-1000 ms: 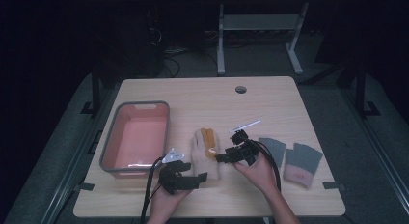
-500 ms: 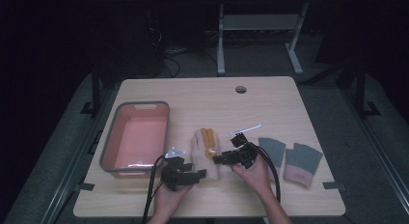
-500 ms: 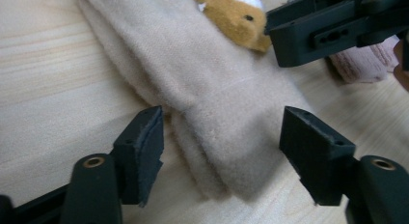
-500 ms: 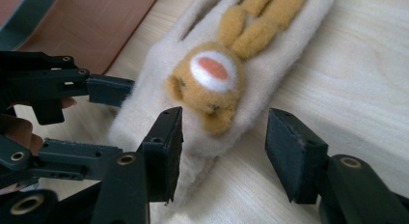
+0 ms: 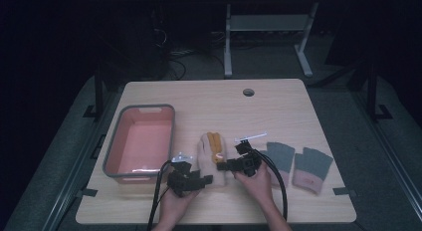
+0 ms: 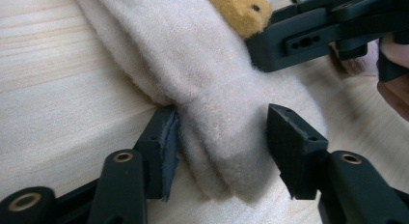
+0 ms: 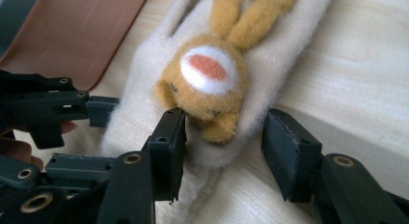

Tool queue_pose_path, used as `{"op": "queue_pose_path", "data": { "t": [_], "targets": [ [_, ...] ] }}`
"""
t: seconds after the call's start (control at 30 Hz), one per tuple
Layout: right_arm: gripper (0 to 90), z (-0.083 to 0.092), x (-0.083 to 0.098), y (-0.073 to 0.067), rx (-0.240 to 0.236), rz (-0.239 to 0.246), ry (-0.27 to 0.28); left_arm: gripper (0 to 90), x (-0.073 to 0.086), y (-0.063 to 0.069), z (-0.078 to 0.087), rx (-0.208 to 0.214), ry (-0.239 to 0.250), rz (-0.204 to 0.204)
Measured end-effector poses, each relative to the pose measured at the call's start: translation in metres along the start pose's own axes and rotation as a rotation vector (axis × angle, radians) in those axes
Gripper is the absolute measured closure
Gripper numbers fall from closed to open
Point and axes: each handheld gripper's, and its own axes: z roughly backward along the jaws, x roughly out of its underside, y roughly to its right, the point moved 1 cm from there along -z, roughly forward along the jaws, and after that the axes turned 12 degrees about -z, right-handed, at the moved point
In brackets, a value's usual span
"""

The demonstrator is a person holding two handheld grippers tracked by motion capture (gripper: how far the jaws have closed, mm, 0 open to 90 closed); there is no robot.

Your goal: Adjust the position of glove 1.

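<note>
A light wooden table (image 5: 298, 116) carries a grey-rimmed bin with a pink floor (image 5: 141, 141) near its left edge, a cream fleece mitten (image 5: 213, 159) with an orange plush animal (image 5: 215, 145) sewn on its back near the middle of the front edge, and two grey fingerless mittens with pink cuffs (image 5: 297, 165) toward the front right corner. A small white strip (image 5: 251, 137) lies just behind the right hand. A round hole (image 5: 248, 92) sits near the far edge.

The left gripper (image 6: 222, 137) meets the cream mitten at its cuff end, jaws spread, one on each side of the cuff; the left jaw touches the fleece, the other stands just clear. The right gripper (image 7: 223, 137) straddles the mitten's edge close to the plush animal's head, jaws likewise spread, the fabric between them and not pinched. In the high view the left gripper (image 5: 188, 177) and right gripper (image 5: 239, 164) flank the mitten's near end, each held in a hand that enters from the front edge. The mitten lies flat on the table, fingers pointing to the far edge.
</note>
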Motion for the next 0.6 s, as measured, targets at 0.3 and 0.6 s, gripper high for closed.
{"op": "queue_pose_path", "data": {
  "t": [0.3, 0.6],
  "targets": [
    [53.7, -0.002, 0.008, 0.003, -0.061, -0.08, 0.03, 54.1, 0.0, -0.003, -0.001, 0.026, -0.003, 0.009],
    [67.7, -0.011, 0.012, -0.001, -0.066, -0.131, 0.052, 60.1, -0.001, -0.005, -0.003, 0.051, -0.005, 0.017]
  ]
}}
